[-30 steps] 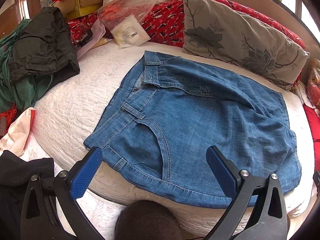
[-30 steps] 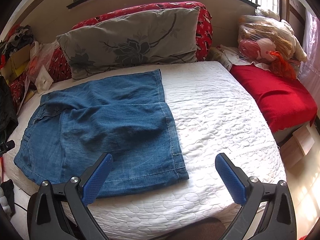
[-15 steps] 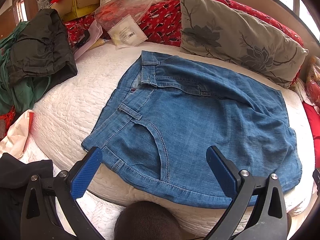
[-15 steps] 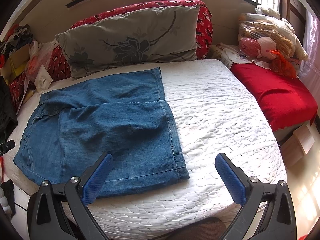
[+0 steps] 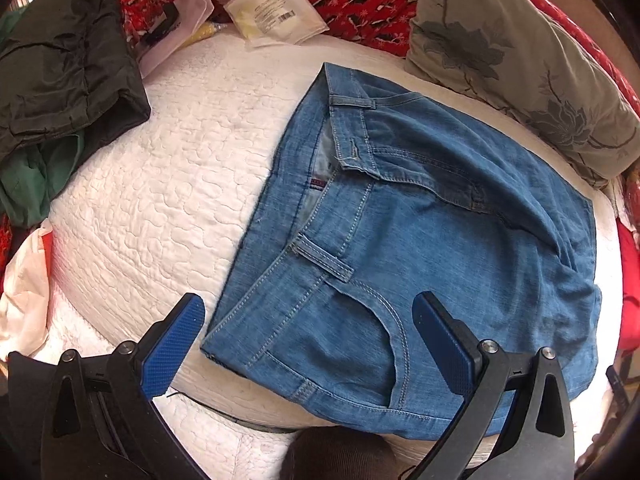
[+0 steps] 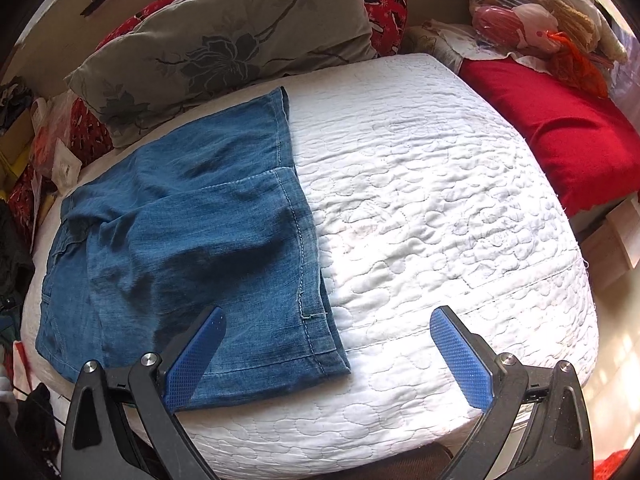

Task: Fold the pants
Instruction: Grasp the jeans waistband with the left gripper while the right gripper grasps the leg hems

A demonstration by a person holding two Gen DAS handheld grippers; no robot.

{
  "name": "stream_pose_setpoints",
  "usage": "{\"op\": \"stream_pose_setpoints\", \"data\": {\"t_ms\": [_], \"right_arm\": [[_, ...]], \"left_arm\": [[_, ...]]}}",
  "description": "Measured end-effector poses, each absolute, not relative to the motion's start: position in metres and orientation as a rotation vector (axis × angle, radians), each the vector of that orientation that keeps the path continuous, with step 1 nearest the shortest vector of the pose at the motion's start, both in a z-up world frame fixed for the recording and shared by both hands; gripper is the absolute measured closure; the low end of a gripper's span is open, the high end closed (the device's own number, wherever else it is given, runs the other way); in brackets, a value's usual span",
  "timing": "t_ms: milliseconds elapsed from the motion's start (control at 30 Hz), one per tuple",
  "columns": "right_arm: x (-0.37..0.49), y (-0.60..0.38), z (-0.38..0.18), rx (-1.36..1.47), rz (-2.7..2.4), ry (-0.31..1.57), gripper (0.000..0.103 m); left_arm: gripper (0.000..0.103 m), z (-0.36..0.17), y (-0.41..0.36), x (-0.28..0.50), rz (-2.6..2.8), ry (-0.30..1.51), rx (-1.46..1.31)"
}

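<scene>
Both tongs wide apart over jeans already folded short on the bed.

The left tongs (image 5: pixel 308 334) hover at the waistband corner, the right tongs (image 6: pixel 326 350) at the hem, both empty. The jeans (image 5: pixel 420 240) lie on the bed's (image 6: pixel 440 208) left half, one pair in stacked layers; a pinch catching only the top layer could drag the fold askew. One grey pillow (image 6: pixel 224 40) sits far.

I see the left gripper (image 5: pixel 308 334) with jaws spread wide, holding nothing. The right gripper (image 6: pixel 326 346) is likewise spread, empty. Both point forward and downward, blue pads (image 5: pixel 172 352) facing inward.
</scene>
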State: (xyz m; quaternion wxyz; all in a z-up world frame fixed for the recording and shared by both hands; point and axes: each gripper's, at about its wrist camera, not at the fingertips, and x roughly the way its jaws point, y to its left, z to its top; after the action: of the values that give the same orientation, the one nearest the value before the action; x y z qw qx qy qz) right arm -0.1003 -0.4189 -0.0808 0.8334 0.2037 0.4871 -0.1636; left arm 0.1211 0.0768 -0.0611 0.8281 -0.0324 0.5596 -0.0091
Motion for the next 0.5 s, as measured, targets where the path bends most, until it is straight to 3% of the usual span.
{"op": "stream_pose_setpoints", "data": {"t_ms": [233, 500], "right_arm": [[-0.089, -0.423, -0.103, 0.517, -0.288, 1.086, 0.001], [-0.079, -0.419, -0.109, 0.512, -0.283, 1.119, 0.001]], "left_arm": [[0.000, -0.084, 0.102, 0.169, -0.133, 1.362, -0.182], [0.000, -0.117, 0.081, 0.193, -0.146, 1.458, -0.107]]}}
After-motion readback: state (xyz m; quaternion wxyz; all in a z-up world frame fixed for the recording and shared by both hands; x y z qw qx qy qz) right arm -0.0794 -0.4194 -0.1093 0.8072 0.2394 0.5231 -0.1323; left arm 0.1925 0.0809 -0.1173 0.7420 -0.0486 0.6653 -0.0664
